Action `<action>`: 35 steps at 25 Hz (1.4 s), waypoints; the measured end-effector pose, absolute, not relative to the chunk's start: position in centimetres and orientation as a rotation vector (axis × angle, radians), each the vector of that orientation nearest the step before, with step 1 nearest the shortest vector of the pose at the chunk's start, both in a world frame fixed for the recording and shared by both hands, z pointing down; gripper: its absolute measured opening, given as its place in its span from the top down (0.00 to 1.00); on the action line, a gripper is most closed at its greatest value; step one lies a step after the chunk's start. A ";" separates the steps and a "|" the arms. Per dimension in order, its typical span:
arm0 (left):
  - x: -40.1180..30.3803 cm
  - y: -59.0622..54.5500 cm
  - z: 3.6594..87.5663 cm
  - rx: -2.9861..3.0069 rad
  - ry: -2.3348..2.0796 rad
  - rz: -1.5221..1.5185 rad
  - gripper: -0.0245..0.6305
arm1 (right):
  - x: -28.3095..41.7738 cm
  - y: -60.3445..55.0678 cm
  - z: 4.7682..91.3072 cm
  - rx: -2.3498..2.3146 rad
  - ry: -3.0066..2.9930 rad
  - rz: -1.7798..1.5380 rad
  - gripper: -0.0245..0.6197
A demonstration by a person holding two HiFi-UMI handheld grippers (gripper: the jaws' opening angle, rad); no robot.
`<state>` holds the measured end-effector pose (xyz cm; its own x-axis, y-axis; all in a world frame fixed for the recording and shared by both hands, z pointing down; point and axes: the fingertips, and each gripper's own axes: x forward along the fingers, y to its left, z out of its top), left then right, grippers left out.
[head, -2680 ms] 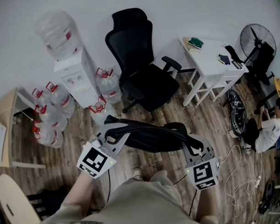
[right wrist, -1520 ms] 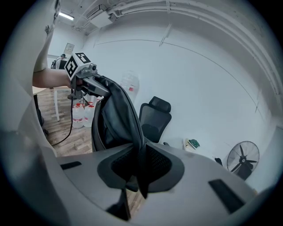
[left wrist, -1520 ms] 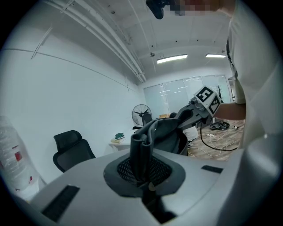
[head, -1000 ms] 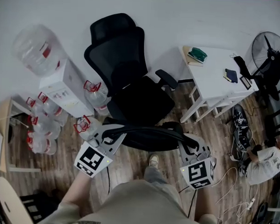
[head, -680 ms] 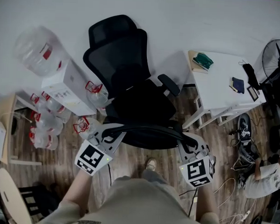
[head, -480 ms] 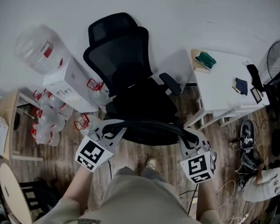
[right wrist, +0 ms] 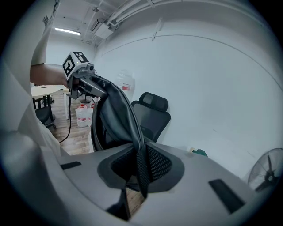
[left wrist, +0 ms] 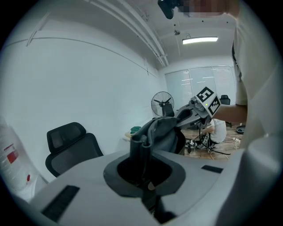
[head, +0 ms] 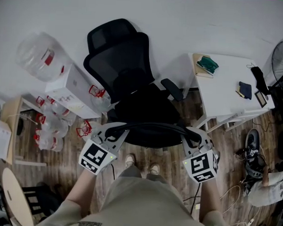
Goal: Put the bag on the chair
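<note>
A black bag (head: 152, 134) hangs stretched between my two grippers, just above the front edge of the black office chair's seat (head: 148, 106). My left gripper (head: 114, 133) is shut on the bag's strap at its left end, and my right gripper (head: 192, 136) is shut on a strap at its right end. In the left gripper view the strap (left wrist: 140, 152) runs down into the left gripper (left wrist: 143, 178), with the bag (left wrist: 164, 130) beyond. The right gripper (right wrist: 141, 178) pinches a mesh-edged strap (right wrist: 142, 163). The chair (right wrist: 152, 115) stands behind the bag (right wrist: 116, 112).
A white water dispenser (head: 72, 91) with a bottle (head: 36, 58) and several jugs (head: 50, 130) stands left of the chair. A white table (head: 225, 90) is to the right, with shoes (head: 252, 142) and a seated person (head: 274, 190) beyond. My feet (head: 140, 166) are below the bag.
I have stepped closer to the chair, so the bag now hangs over the seat's front edge. Both grippers keep their hold on the bag.
</note>
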<state>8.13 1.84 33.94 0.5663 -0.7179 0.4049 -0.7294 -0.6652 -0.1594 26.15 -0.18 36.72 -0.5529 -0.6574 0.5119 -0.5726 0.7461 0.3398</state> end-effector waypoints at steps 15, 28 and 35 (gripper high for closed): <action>4.3 -6.0 34.5 2.816 -1.244 0.687 0.93 | 22.5 -7.5 37.1 0.998 -2.265 -0.189 0.86; -3.4 -17.3 38.8 2.854 -1.042 0.719 0.93 | 14.7 -16.7 40.8 1.061 -2.185 -0.065 0.86; -6.4 -23.6 41.7 2.838 -0.969 0.732 0.93 | 11.8 -22.1 43.2 1.082 -2.125 -0.026 0.86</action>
